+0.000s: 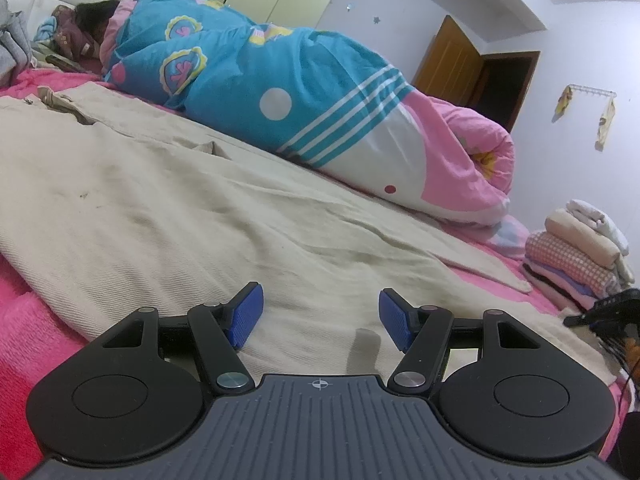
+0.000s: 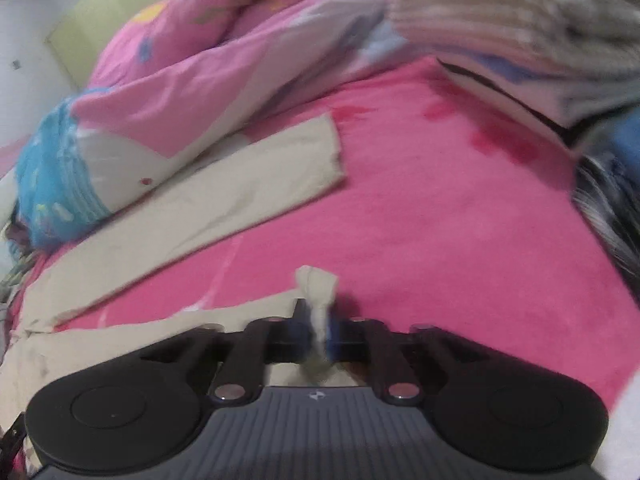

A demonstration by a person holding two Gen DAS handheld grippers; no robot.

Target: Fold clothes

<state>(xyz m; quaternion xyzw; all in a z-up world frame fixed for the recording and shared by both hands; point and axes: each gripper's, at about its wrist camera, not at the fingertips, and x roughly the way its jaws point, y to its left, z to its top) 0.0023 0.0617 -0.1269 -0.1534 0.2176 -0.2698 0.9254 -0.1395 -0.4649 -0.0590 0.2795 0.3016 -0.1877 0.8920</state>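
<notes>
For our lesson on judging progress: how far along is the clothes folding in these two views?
Done: a stack of folded clothes sits at the bed's far corner. In hand: beige trousers lie spread flat on the pink blanket; the right hand-held gripper is shut on one leg's hem, while the left hand-held gripper hovers open over the cloth. Left: no fold shows in the trousers yet, and they still need stacking.

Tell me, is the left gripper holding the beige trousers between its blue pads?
No, the left gripper stands open above the beige trousers, with nothing between its blue pads.
</notes>
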